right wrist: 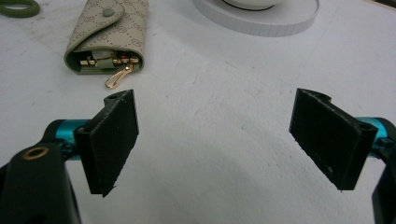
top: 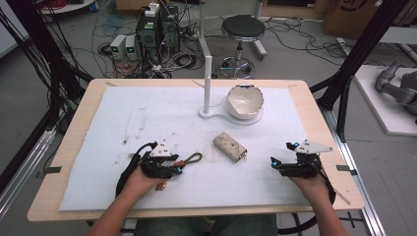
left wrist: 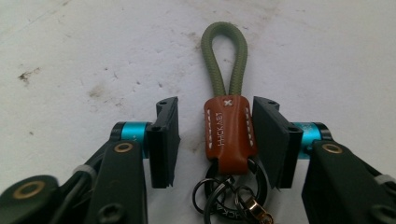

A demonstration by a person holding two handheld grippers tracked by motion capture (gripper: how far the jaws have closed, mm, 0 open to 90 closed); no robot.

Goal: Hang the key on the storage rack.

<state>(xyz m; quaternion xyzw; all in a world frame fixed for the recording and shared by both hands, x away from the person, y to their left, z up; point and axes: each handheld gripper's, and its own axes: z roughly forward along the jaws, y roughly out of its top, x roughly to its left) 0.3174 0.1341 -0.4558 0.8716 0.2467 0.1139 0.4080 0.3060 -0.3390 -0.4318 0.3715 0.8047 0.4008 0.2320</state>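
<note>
The keychain lies on the white mat just in front of the left gripper in the high view, its green loop pointing toward the middle of the table; a beige key case sits near it to the right, and a bowl stands on a white base farther back. The right gripper rests well apart, near the mat's right edge. In the left gripper view the jaws stand spread on either side of the keychain's brown leather tab; the right pad looks touching or nearly so, the left one has a gap, and the metal rings lie between the jaws below. The grasp seems lined up but not yet closed; pinching and lifting are left. In the right gripper view the jaws are wide apart over bare mat, holding nothing, with the key case ahead to the left, its gold clasp showing.
</note>
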